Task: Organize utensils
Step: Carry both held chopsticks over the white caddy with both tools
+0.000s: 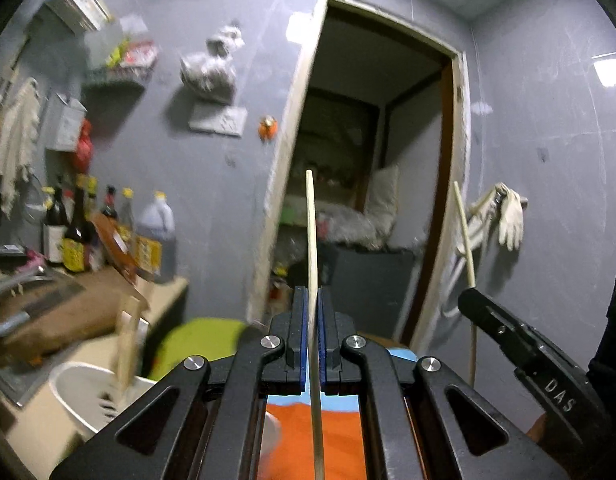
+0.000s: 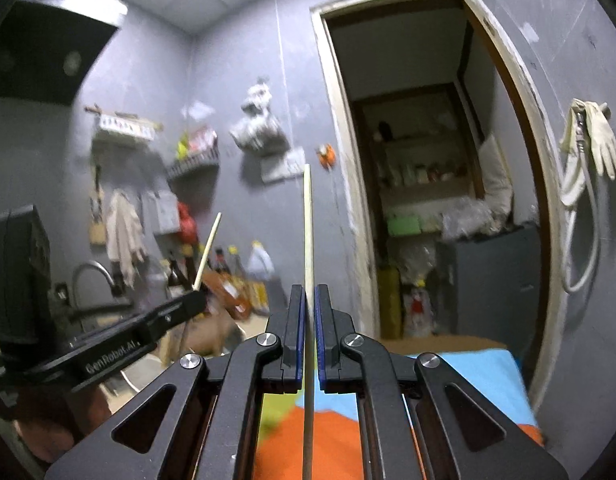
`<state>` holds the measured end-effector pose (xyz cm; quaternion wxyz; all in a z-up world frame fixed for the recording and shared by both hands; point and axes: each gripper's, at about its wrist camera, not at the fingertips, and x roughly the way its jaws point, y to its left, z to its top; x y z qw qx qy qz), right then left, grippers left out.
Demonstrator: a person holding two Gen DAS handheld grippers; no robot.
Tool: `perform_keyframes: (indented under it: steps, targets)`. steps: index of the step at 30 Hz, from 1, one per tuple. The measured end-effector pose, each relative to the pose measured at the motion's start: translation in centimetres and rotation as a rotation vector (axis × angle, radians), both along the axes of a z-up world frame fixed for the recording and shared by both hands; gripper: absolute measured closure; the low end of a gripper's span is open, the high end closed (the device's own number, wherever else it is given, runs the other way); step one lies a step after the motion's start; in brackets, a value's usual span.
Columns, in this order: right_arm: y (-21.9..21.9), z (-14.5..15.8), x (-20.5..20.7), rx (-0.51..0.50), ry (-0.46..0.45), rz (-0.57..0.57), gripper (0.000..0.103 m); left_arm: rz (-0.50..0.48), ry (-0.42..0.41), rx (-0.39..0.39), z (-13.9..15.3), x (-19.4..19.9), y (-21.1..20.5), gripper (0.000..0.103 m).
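My left gripper (image 1: 313,294) is shut on a pale wooden chopstick (image 1: 311,232) that stands upright between its blue pads. My right gripper (image 2: 310,292) is shut on a second chopstick (image 2: 307,224), also upright. The right gripper shows at the right of the left wrist view (image 1: 466,298) with its chopstick (image 1: 464,228). The left gripper shows at the left of the right wrist view (image 2: 198,294) with its chopstick (image 2: 207,252). A white slotted utensil holder (image 1: 82,394) stands at lower left with wooden sticks (image 1: 128,340) in it. Both grippers are raised above the table.
An orange, blue and green cloth (image 2: 480,372) covers the table below. Sauce bottles (image 1: 108,232) and a knife (image 1: 36,308) sit on the counter at left, by a faucet (image 2: 90,276). An open doorway (image 2: 428,180) is ahead. Gloves (image 2: 592,136) hang on the right wall.
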<state>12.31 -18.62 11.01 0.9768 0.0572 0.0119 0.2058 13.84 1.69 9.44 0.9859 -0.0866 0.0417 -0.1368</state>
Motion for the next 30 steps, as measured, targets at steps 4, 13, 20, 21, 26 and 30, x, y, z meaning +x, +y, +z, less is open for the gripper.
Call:
perform_keyframes:
  steps: [4,13,20,21,26,30]
  targets:
    - [1.9,0.4,-0.1,0.048,-0.044,0.038,0.100,0.055,-0.032,-0.016,0.4,-0.2,3.1,0.100]
    - [5.4,0.7,1.4,0.214,-0.058,0.108,0.100,0.161,-0.044,-0.143,1.1,0.8,11.5,0.100]
    - [7.7,-0.4,3.3,0.248,-0.032,0.107,0.100,0.150,-0.057,-0.133,0.2,1.8,14.5,0.100]
    - [7.9,-0.7,3.6,0.250,-0.027,0.102,0.100,0.144,-0.059,-0.126,-0.1,2.0,14.7,0.101]
    - [8.6,-2.6,4.3,0.241,-0.028,0.056,0.100,0.118,-0.027,-0.128,-2.1,3.4,14.8,0.101]
    - [9.0,-3.5,5.0,0.232,-0.001,0.057,0.100,0.129,-0.003,-0.108,-3.0,3.9,14.5,0.100]
